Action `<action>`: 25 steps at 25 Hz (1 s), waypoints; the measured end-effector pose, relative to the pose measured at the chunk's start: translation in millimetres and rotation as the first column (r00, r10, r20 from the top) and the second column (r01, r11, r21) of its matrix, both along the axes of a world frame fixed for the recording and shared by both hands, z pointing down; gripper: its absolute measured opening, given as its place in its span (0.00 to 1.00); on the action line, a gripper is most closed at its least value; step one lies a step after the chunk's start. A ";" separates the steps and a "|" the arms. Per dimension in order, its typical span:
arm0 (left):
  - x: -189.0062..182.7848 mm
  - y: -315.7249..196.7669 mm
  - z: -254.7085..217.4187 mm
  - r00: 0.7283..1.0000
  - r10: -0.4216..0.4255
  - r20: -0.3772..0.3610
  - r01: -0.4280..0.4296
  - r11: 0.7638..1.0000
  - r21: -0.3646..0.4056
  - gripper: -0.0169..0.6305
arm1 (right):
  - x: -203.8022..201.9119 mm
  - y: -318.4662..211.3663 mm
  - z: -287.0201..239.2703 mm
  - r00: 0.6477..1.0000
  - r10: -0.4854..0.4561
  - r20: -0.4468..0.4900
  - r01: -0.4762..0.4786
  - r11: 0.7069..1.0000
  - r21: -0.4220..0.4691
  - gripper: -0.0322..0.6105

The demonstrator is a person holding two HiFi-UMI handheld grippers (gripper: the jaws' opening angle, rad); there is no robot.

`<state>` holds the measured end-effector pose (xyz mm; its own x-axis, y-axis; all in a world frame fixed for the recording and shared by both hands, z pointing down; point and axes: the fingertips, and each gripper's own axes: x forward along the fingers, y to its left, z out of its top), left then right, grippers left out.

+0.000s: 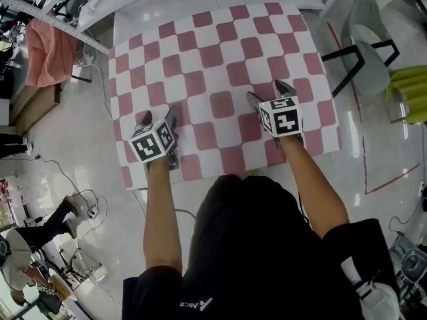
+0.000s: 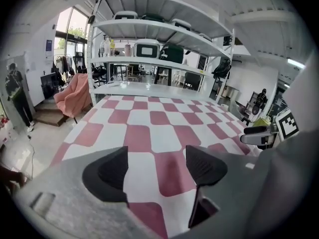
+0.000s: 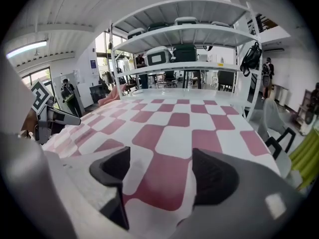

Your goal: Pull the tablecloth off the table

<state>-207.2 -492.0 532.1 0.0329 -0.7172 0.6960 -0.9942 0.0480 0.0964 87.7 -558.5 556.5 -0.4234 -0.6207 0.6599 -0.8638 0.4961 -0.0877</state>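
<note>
A red-and-white checked tablecloth (image 1: 213,52) covers the table and hangs over its near edge. Both grippers sit over the near part of the cloth. My left gripper (image 1: 159,116) is at the near left and open, with its jaws wide apart above flat cloth (image 2: 149,128) and nothing pinched between them (image 2: 155,159). My right gripper (image 1: 268,92) is at the near right, a little farther in. It is open too, and only flat cloth (image 3: 174,128) shows between its jaws (image 3: 159,166). Each gripper view catches the other gripper at its side edge.
A bare white strip of table (image 1: 200,5) shows past the cloth's far edge. A white shelf rack (image 2: 149,49) with cases stands beyond it. A chair (image 1: 363,42) is at the right, a pink cloth (image 1: 47,52) at the left. A person (image 1: 33,252) and cables are on the floor at lower left.
</note>
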 end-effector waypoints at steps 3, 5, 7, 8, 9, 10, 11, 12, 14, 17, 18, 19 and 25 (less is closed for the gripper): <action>-4.8 -7.8 24.7 1.000 -0.015 0.001 0.015 0.997 -0.073 0.58 | 5.5 -10.1 15.1 0.999 0.025 -0.034 -0.026 0.999 -0.037 0.67; -7.8 -10.0 37.9 1.000 -0.022 0.005 0.022 0.993 -0.116 0.59 | 8.4 -14.3 24.1 0.998 0.036 -0.050 -0.039 0.997 -0.066 0.68; -11.3 -9.6 47.5 0.999 -0.033 0.011 0.034 0.988 -0.154 0.60 | 8.8 -16.0 31.7 0.997 0.034 -0.071 -0.040 0.995 -0.093 0.68; -12.2 -8.7 51.6 0.999 -0.037 0.013 0.039 0.984 -0.172 0.60 | 8.7 -16.4 34.2 0.996 0.031 -0.082 -0.040 0.994 -0.103 0.69; -12.4 -8.0 55.1 0.999 -0.041 0.013 0.042 0.981 -0.189 0.60 | 8.6 -16.9 35.5 0.995 0.029 -0.091 -0.039 0.993 -0.109 0.69; -12.4 -7.9 57.5 0.999 -0.042 0.013 0.044 0.979 -0.200 0.60 | 8.3 -17.6 36.1 0.995 0.029 -0.098 -0.040 0.993 -0.113 0.69; -12.3 -8.2 58.6 0.999 -0.043 0.014 0.045 0.977 -0.208 0.60 | 8.0 -18.3 36.3 0.994 0.028 -0.103 -0.040 0.993 -0.115 0.69; -12.1 -8.8 58.8 0.999 -0.041 0.018 0.044 0.976 -0.212 0.60 | 7.5 -19.0 36.3 0.994 0.026 -0.108 -0.039 0.992 -0.117 0.69; -10.1 -9.9 57.9 0.999 -0.026 0.032 0.032 0.977 -0.211 0.59 | 5.8 -18.6 35.7 0.993 0.021 -0.115 -0.034 0.993 -0.115 0.68; -4.2 -12.9 55.3 0.999 0.016 0.045 -0.007 0.981 -0.193 0.51 | 0.0 -16.1 34.7 0.993 0.007 -0.115 -0.019 0.995 -0.101 0.59; -2.3 -14.2 54.1 0.998 0.032 0.049 -0.022 0.982 -0.189 0.48 | -2.6 -15.4 34.4 0.994 0.002 -0.114 -0.013 0.995 -0.095 0.56; 0.0 -15.5 52.9 0.997 0.049 0.053 -0.039 0.981 -0.188 0.44 | -5.0 -14.9 34.2 0.994 -0.001 -0.113 -0.009 0.996 -0.091 0.53; 15.1 -19.3 52.1 0.984 0.157 0.084 -0.137 0.969 -0.206 0.24 | -20.0 -9.2 32.6 0.993 -0.025 -0.118 0.013 0.995 -0.097 0.34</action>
